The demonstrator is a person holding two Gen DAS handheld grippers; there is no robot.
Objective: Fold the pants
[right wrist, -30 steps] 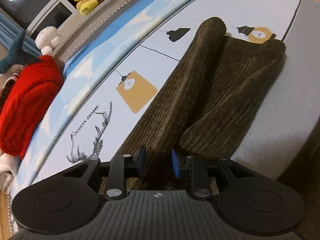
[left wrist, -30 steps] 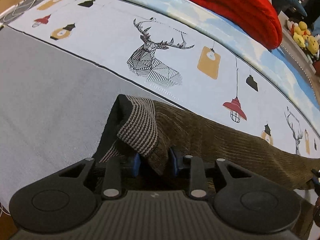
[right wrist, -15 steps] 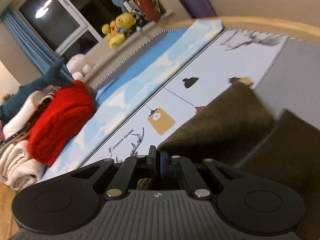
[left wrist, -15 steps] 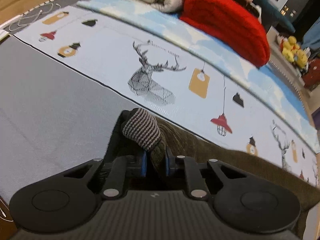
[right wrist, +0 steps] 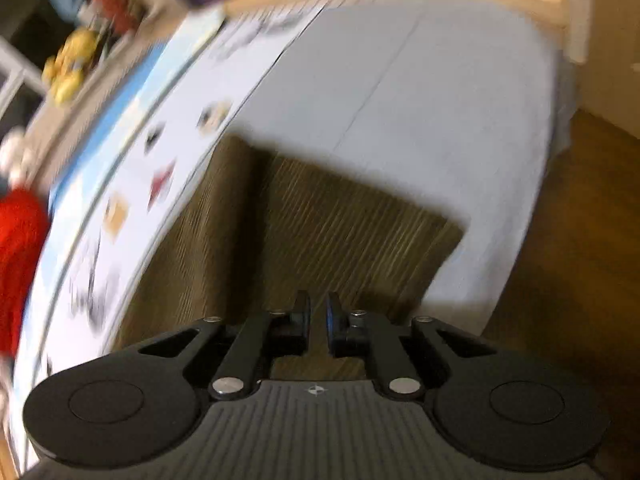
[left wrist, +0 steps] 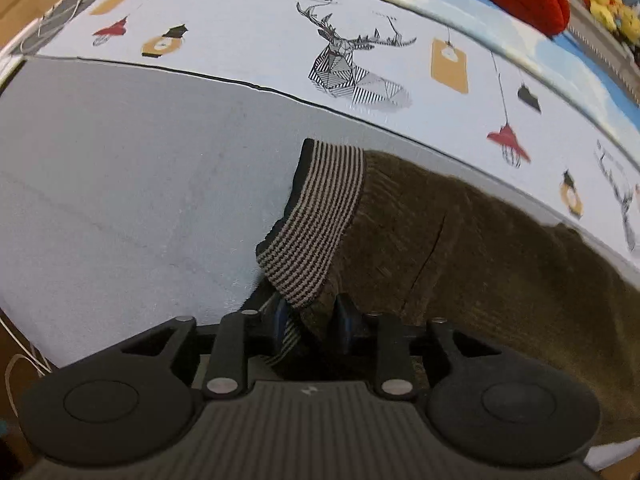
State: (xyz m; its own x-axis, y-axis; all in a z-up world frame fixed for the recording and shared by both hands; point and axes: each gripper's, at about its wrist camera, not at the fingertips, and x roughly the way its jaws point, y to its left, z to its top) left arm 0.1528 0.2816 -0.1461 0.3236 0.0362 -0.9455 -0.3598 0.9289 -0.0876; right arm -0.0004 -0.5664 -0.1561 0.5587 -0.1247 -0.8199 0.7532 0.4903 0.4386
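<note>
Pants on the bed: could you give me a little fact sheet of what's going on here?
Garment: brown corduroy pants, with a striped band at one end
Surface: grey and printed bedding
Left gripper: jaws just opening, striped band between them
Right gripper: jaws just opening slightly, nothing between, above the pants

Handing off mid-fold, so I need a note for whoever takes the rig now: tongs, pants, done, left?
Left tongs: just opened, striped waistband loose between them.
Right tongs: just opened a crack, empty, above the pants.
Pants: brown corduroy on the grey sheet, doubled over with a square edge.
Done: one fold appears laid.
Left: probably fold once more, smooth.
</note>
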